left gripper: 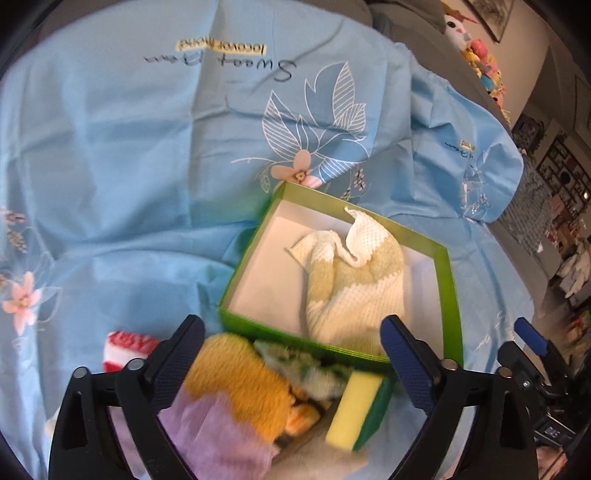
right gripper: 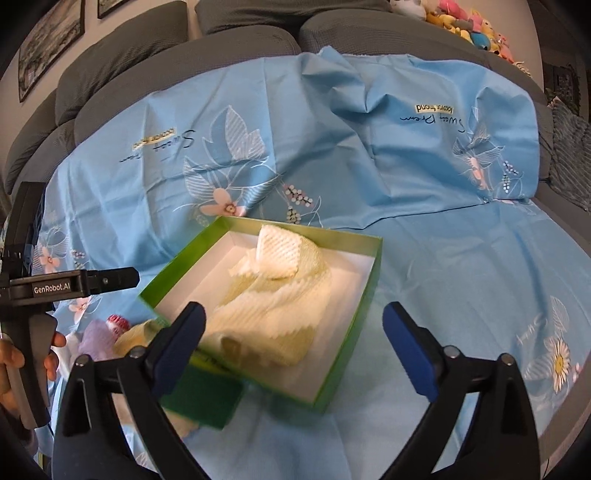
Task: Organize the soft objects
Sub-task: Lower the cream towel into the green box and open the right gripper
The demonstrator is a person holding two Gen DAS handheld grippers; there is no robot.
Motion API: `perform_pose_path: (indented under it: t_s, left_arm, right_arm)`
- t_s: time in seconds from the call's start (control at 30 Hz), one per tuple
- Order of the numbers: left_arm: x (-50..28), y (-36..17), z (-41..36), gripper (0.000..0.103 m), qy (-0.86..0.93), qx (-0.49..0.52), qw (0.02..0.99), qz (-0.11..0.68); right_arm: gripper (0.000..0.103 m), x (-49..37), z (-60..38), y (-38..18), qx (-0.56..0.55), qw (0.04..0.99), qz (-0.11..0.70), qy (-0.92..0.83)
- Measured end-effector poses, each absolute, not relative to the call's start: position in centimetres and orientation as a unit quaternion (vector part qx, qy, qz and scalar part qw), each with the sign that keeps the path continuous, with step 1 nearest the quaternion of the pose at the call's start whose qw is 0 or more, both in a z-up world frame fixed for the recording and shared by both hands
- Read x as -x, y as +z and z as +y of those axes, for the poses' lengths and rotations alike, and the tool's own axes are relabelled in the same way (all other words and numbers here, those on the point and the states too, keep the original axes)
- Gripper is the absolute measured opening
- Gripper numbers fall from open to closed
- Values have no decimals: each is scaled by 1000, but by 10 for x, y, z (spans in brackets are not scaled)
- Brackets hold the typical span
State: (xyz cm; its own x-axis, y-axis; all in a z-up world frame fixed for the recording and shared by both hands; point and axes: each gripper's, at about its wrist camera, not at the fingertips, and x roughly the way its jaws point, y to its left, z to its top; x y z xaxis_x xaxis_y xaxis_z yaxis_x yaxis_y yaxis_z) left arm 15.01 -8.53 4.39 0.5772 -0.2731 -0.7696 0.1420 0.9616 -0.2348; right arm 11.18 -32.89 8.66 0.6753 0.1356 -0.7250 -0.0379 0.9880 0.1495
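A green box (left gripper: 447, 288) with a white inside lies on the blue sheet and holds a crumpled white-and-pale-green knitted cloth (left gripper: 354, 288). My left gripper (left gripper: 293, 325) is open over the box's near wall, with nothing between its fingers. Just below it lies a pile: an orange fuzzy cloth (left gripper: 243, 376), a purple cloth (left gripper: 221, 432), a yellow-and-green sponge (left gripper: 354, 402) and a red-and-white piece (left gripper: 125, 347). My right gripper (right gripper: 295, 321) is open above the knitted cloth (right gripper: 273, 295) in the box (right gripper: 354, 325), apart from it. The sponge (right gripper: 207, 398) shows beside the box's near left corner.
A light blue flowered sheet (left gripper: 129, 166) covers a grey sofa (right gripper: 240, 40). Plush toys (right gripper: 476, 29) sit at the sofa's far right. A hand (right gripper: 11, 362) holds the left gripper's handle at the left edge. Shelves and clutter stand off to the right (left gripper: 561, 184).
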Motion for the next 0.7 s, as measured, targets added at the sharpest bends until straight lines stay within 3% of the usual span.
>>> perform_pose_path:
  t_s: [0.7]
  left_arm:
    - [-24, 62, -73, 100, -83, 1, 922, 377]
  right_arm:
    - [102, -6, -263, 93, -14, 916, 388, 100]
